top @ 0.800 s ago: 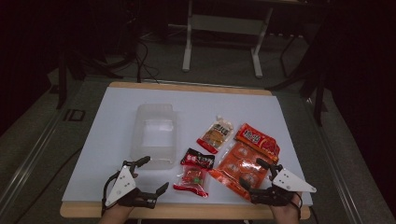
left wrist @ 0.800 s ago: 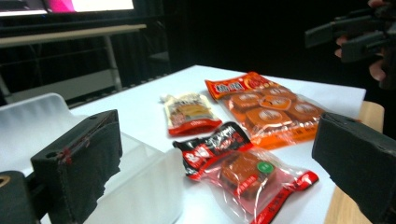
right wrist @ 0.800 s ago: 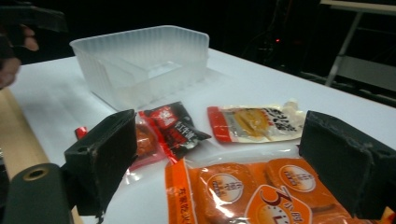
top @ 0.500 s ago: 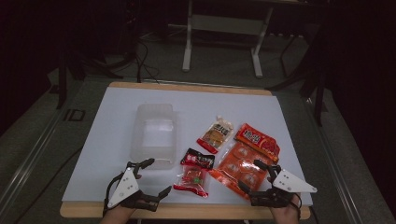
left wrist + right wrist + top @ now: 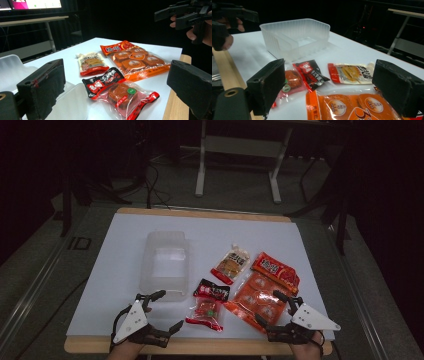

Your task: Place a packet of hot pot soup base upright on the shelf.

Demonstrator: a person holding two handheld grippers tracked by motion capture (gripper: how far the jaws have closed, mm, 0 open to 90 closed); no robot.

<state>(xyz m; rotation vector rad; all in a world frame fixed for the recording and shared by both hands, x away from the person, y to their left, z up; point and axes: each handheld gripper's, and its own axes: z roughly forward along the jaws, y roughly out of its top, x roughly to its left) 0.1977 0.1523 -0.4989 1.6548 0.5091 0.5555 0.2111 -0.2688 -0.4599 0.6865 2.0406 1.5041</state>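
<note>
Overhead arrangement at the start of a packing job, as judged: the clear plastic tray (image 5: pixel 166 265) stands empty at the counter's (image 5: pixel 125 240) centre-left, its long axis running 12 to 6 o'clock; four snack packets lie outside it, so nothing appears done and all four seem left to move.

Left gripper (image 5: pixel 162 311) at 7 o'clock, near the counter's front edge, jaws spread wide with nothing between them; right gripper (image 5: pixel 272 309) at 5 o'clock, jaws likewise wide and empty, hovering at the near corner of the large orange packet (image 5: pixel 257 299).

Nearest the left gripper: the small red packet (image 5: pixel 205 312), at 6 o'clock, long axis roughly 12 to 6, touching the black packet (image 5: pixel 212 289) just beyond it; the black packet's long axis runs about 10 to 4.

The large orange packet's long axis runs about 1 to 7; the red-and-orange packet (image 5: pixel 275 269) at 3 o'clock overlaps its far end, long axis 10 to 4.

The beige pouch (image 5: pixel 231 263) lies apart, at centre, long axis 1 to 7, its red end toward the person.
</note>
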